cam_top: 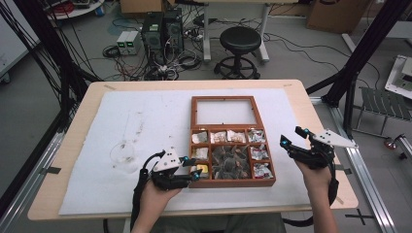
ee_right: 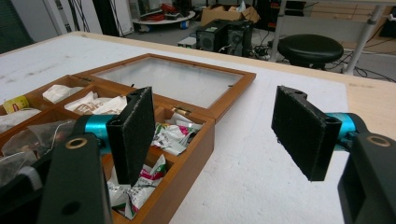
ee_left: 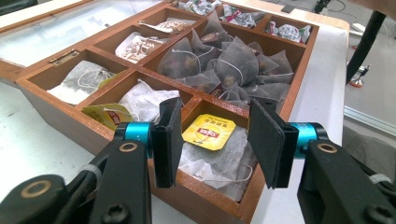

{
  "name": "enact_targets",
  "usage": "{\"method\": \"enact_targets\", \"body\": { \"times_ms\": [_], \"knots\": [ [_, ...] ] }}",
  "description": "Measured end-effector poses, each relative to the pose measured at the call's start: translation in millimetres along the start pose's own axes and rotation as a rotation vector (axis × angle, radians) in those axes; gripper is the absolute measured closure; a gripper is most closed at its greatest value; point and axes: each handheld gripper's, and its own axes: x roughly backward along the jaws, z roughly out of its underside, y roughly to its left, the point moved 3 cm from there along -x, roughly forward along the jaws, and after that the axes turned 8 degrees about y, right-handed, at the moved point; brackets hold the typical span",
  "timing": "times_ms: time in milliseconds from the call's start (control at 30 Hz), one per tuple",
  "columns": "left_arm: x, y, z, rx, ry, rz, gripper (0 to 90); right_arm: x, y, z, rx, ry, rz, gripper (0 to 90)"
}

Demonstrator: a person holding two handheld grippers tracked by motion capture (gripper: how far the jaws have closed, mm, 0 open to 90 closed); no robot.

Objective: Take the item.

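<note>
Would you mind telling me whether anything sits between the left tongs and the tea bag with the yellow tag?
Nothing visible does. The left tongs are open just above the tea bag in the near corner compartment of the wooden box, whose lid lies open.

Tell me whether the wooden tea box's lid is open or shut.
Open. The wooden tea box has its glass-paned lid swung back flat on the table behind it, leaving the tea bags in every compartment uncovered.
</note>
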Motion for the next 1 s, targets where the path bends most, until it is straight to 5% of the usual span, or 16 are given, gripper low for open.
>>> {"method": "enact_targets", "body": {
  "times_ms": [367, 700, 1000],
  "knots": [
    [-3.6, -5.2, 3.0, -0.022, 0.019, -0.017, 55.8, -0.8, 1.9, -3.5, 0.004, -0.006, -0.003, 31.2],
    [1.0, -0.3, 5.0, 0.028, 0.017, -0.006, 61.2, 1.3, 3.4, -5.8, 0.014, -0.014, -0.008, 31.2],
    [-6.4, -1.6, 6.5, 0.007, 0.091, -0.03, 61.6, 1.0, 4.2, -5.7, 0.019, -0.016, -0.013, 31.2]
  ]
}}
